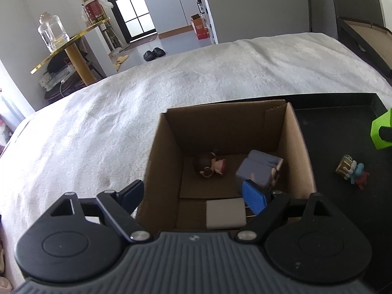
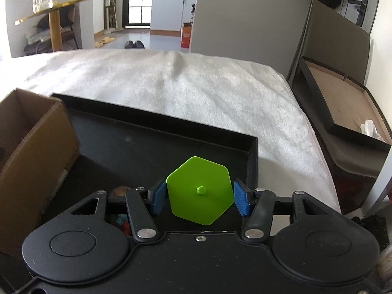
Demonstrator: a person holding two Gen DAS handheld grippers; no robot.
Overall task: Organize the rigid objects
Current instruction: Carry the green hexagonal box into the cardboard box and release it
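Note:
An open cardboard box (image 1: 297, 147) stands on the bed and holds a small brown-haired figurine (image 1: 210, 166) and a lilac block (image 1: 257, 171). My left gripper (image 1: 193, 196) is open and empty above the box's near left corner. My right gripper (image 2: 199, 197) is shut on a green hexagonal block (image 2: 199, 191), held above the black tray (image 2: 156, 122). The green block also shows at the right edge of the left wrist view (image 1: 381, 129). A small blue and red figurine with a gold piece (image 1: 352, 170) lies on the tray (image 1: 330, 132).
The box (image 2: 31, 152) stands at the tray's left end, on a white blanket (image 1: 122, 112). A dark bed frame (image 2: 343, 122) stands to the right. A gold shelf with a glass jar (image 1: 52, 33) is far left.

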